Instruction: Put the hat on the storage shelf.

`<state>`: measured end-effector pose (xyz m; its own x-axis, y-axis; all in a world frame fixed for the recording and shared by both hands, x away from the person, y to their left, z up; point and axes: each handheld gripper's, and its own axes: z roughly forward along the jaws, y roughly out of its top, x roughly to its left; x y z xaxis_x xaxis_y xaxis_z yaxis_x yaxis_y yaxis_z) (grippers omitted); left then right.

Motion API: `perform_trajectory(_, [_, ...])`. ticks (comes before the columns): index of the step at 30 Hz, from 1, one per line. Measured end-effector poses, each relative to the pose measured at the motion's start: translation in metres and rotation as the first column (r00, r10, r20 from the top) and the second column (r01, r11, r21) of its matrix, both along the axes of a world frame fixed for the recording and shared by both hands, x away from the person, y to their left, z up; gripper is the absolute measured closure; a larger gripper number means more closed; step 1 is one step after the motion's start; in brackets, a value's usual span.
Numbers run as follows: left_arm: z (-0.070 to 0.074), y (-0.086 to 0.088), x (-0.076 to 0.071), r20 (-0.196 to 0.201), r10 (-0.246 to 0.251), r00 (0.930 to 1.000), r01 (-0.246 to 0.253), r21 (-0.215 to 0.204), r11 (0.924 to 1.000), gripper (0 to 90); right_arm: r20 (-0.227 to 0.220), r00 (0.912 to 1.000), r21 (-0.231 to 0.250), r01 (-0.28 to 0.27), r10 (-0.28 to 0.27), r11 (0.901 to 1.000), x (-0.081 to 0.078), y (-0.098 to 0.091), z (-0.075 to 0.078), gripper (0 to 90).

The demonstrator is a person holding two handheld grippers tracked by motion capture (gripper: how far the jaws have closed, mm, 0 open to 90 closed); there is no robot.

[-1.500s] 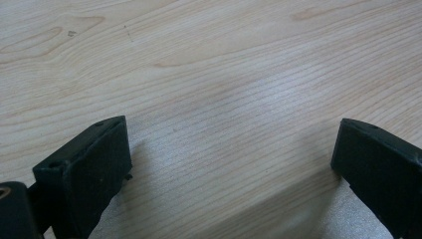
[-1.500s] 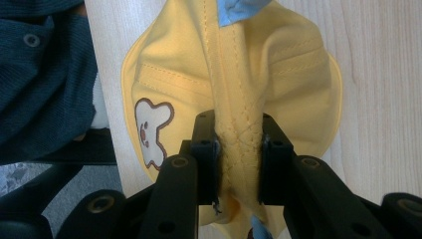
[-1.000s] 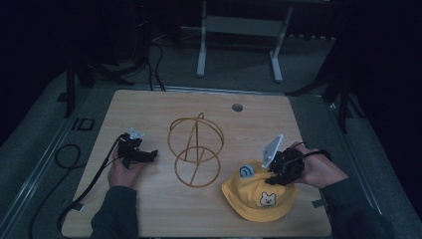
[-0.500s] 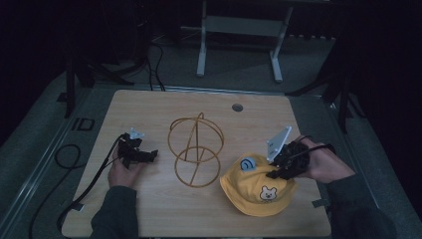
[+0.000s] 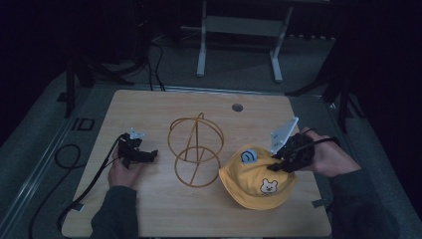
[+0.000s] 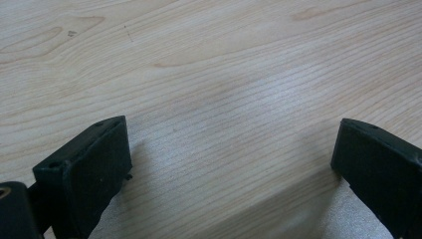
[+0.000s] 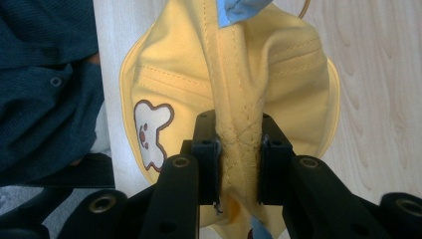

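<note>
A: Where's the hat?

B: The yellow hat (image 5: 259, 181) lies on the near right part of the wooden worktop (image 5: 149, 209), just beside the gold wire frame (image 5: 195, 149). It has a small bear face on the front and a blue patch on top.

A: And the right hand-held gripper (image 5: 284, 160)?

B: It's at the hat's right side, with the grey three-cornered plate sticking up behind it. In the right gripper view the hand-held gripper (image 7: 239, 149) has its jaws pressed together on a fold of the hat (image 7: 259, 74), pinching a stitched seam of the crown between them. The bear face (image 7: 149, 132) shows to the left of the pinched fold.

A: Is the fabric lifted?

B: The fold is bunched up where the jaws clamp it; whether the brim has left the wood, I can't tell.

A: What about the left side?

B: The left hand-held gripper (image 5: 134, 152) sits on the near left of the worktop, well apart from the hat, with the wire frame between them. Its cable (image 5: 92, 184) trails off the near left edge. In the left gripper view the jaws stand wide apart over bare wood (image 6: 224, 89), with nothing between them.
</note>
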<state>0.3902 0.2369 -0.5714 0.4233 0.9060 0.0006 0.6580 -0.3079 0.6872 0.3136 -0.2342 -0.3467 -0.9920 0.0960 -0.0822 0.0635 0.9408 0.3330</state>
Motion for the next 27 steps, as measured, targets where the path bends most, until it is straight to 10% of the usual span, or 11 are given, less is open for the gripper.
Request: perform_trajectory(27, [0.000,0.000,0.000,0.000,0.000,1.0000,0.000,0.000,1.0000,2.1,0.020,0.9998,0.105,-0.012,0.010,0.9943,0.006,-0.009,0.025,75.5])
